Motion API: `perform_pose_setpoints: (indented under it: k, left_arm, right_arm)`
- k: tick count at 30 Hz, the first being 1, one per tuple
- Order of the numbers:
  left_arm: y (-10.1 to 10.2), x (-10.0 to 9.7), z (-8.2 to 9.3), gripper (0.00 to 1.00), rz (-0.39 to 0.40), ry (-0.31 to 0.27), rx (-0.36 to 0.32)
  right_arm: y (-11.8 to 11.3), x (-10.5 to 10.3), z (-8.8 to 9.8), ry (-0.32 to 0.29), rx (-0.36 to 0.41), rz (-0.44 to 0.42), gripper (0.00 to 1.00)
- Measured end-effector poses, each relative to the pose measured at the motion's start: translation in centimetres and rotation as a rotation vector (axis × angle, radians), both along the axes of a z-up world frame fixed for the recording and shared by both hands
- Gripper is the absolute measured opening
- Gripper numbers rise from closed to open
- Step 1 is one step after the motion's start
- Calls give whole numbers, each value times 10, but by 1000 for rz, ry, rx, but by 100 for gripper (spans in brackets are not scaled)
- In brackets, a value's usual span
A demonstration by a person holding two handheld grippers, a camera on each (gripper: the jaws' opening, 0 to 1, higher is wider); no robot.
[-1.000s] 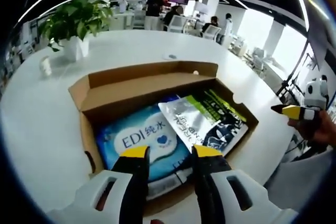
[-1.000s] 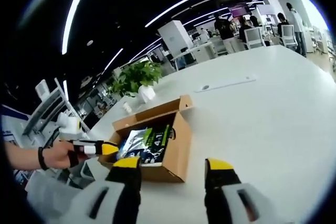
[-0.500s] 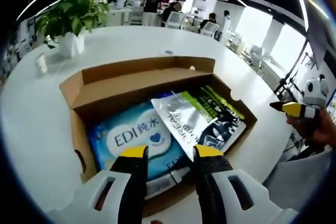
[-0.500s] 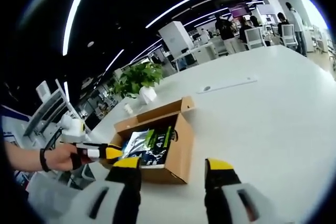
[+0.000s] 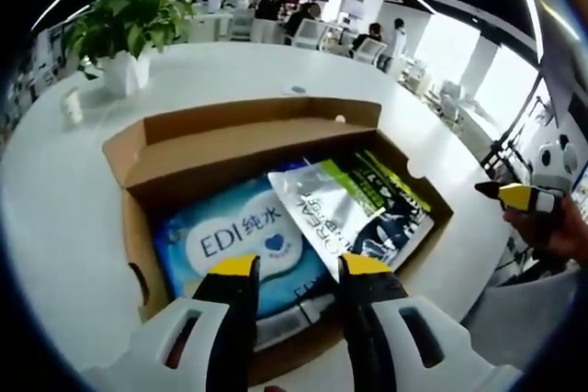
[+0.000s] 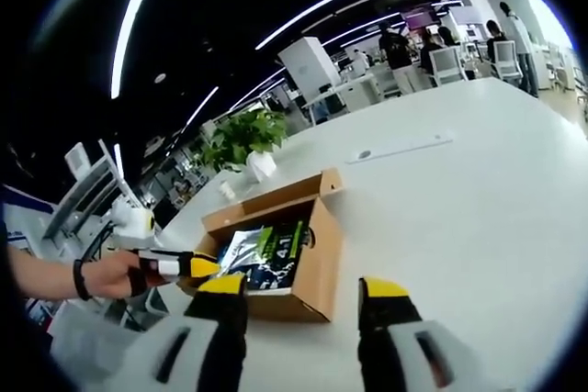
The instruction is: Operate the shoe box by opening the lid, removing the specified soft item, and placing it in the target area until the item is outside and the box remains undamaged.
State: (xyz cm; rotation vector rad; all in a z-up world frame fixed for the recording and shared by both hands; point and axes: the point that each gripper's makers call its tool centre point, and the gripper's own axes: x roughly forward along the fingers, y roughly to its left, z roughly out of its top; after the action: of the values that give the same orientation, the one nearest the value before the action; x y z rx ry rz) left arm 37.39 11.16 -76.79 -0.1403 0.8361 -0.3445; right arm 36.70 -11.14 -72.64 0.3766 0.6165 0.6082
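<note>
Two packs lie inside the open shoe box (image 5: 138,158) in the left gripper view: a blue wipes pack (image 5: 241,243) and a silver-green pouch (image 5: 354,208) overlapping it. The left gripper (image 5: 296,266) hovers above them, jaws apart (nothing held). In the right gripper view, the right gripper (image 6: 303,287) hangs spread over the white surface (image 6: 459,218), beside the box.

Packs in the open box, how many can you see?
2. A blue wipes pack lies on the box's left side; a silver and green pouch overlaps its right edge. More may be hidden underneath.
</note>
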Motion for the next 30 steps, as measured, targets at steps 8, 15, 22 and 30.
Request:
perform_pose_setpoints:
  k: [8,15,22,30]
  left_arm:
    - [-1,4,2,35,9,6,-28]
    - [-13,4,-2,35,-11,25,-62]
    - [-27,2,-7,30,-18,62,-140]
    - [-35,2,-9,16,-25,70,-176]
  right_arm:
    - [2,0,-4,10,-5,10,46]
    - [3,-2,-6,17,-16,18,46]
    - [2,-2,-9,23,-20,15,46]
    - [5,-7,-14,36,-35,34,46]
